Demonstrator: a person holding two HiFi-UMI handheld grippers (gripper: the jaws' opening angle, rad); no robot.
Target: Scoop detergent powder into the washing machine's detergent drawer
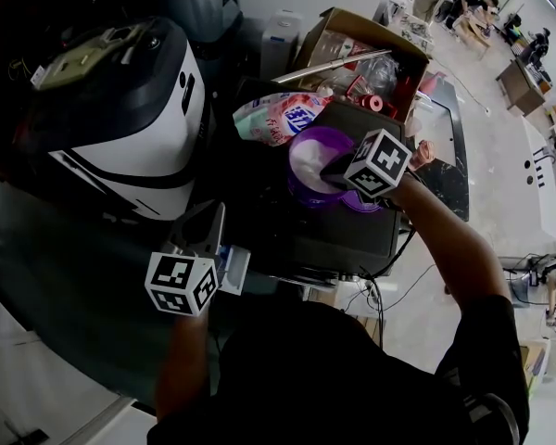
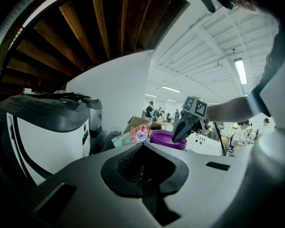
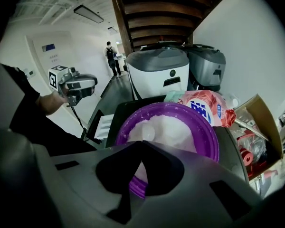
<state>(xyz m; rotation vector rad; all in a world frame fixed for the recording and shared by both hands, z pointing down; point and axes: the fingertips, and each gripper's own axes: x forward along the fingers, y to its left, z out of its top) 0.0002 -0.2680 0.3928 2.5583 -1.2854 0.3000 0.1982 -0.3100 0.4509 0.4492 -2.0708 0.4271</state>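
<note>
Powder point(image 3: 178, 125): heaped in the purple bowl point(image 3: 210, 139); loose and light, so it will spill on any tilt.
Scoop point(image 3: 147, 134): small, stiff, lying in the bowl's powder; take it by the handle and carry it level.
Right gripper point(image 3: 140, 144): at the bowl's near rim, jaws closed, apparently on the scoop handle.
Left gripper point(image 2: 142, 144): well clear of the bowl, jaws together, empty.
Detergent drawer point(image 1: 233, 269): apparently open, apart from the bowl.
</note>
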